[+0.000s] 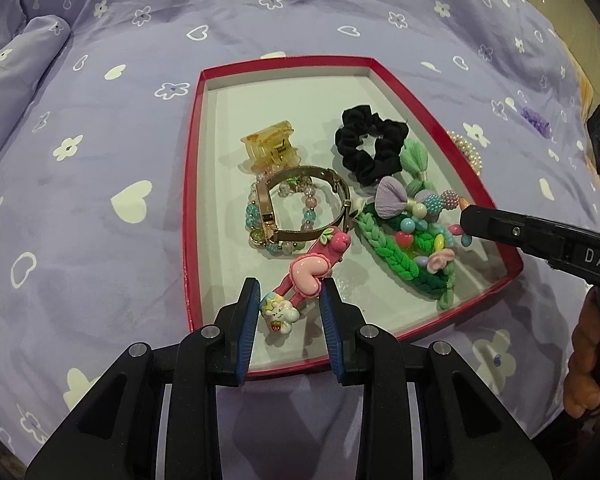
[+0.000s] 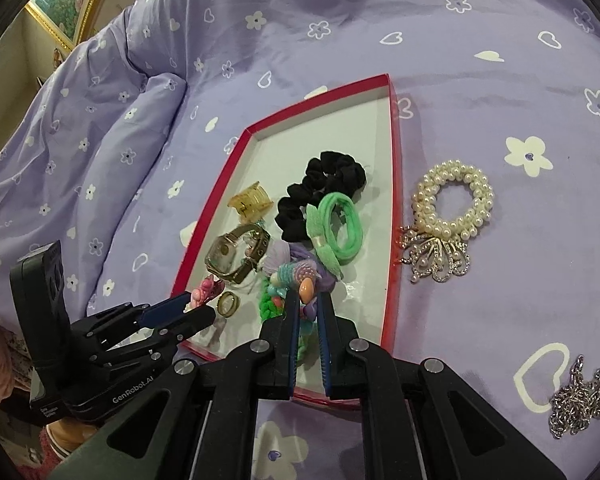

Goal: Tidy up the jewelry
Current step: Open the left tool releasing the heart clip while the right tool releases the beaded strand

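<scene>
A red-rimmed tray lies on the purple bedspread. It holds a black scrunchie, an amber claw clip, a gold mesh watch, a bead bracelet and a green hair tie. My left gripper is shut on a pink hair clip with a heart and a unicorn charm, low over the tray's near end. My right gripper is shut on a green braided band full of coloured beads, which rests in the tray.
Outside the tray to the right lie a pearl scrunchie, a sparkly brooch and a silver chain. A small gold ring sits in the tray near the left gripper. A folded duvet roll rises at the left.
</scene>
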`<state>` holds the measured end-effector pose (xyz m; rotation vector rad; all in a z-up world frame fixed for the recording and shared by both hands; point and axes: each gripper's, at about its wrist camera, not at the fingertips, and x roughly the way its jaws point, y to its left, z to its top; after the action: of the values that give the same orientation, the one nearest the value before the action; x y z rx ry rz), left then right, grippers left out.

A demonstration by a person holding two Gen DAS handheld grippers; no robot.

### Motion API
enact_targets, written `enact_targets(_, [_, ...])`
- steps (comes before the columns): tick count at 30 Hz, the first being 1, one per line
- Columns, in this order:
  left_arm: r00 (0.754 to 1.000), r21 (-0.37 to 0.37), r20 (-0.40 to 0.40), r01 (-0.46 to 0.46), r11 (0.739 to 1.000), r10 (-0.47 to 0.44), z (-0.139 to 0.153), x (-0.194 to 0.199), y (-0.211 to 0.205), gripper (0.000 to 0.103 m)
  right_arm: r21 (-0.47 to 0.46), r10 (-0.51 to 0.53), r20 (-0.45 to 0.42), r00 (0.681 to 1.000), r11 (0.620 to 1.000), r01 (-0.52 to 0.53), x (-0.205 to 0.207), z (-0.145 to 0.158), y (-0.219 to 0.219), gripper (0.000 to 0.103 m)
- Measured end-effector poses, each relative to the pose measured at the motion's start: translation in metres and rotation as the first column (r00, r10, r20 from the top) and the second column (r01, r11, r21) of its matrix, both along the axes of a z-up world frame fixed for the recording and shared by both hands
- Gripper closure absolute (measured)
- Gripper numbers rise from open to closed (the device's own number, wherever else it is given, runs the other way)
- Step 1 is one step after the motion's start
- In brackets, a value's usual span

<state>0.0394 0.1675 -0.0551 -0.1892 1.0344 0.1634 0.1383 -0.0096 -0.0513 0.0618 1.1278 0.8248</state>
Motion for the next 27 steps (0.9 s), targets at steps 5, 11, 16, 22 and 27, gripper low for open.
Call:
enact_targets(5, [1.0, 0.005, -0.028, 0.012, 1.0, -0.012, -0.0073, 0.0041, -0.0028, 0.074, -0.023, 0.0, 0.002, 1.0, 1.0, 0.0, 0.0002, -0.0035, 0.0009, 0.095])
enact_targets(11, [0.999, 0.01, -0.039, 0.024, 1.0, -0.024, -0.0091, 0.0061, -0.0047, 0.074, -0.027, 0.002, -0.007, 1.0, 1.0, -0.002, 0.0014, -0.0062, 0.0011, 0.095])
enact_targets(16, [0.999, 0.002, -0.04, 0.019, 1.0, -0.019, -0.0088, 0.0068, -0.0039, 0.074, -0.029, 0.004, -0.012, 1.0, 1.0, -0.004, 0.0016, -0.0073, 0.0008, 0.094])
enact_targets(22, [0.999, -0.02, -0.037, 0.008, 1.0, -0.008, -0.0092, 0.0069, -0.0006, 0.074, -0.017, -0.003, -0.024, 1.0, 1.0, 0.002, 0.0026, -0.0076, 0.0002, 0.09])
enact_targets(27, [0.999, -0.038, -0.036, -0.006, 0.999, 0.005, -0.0096, 0.0043, 0.0028, 0.073, -0.011, -0.007, -0.033, 0.999, 1.0, 0.007, 0.0027, -0.0075, 0.0003, 0.089])
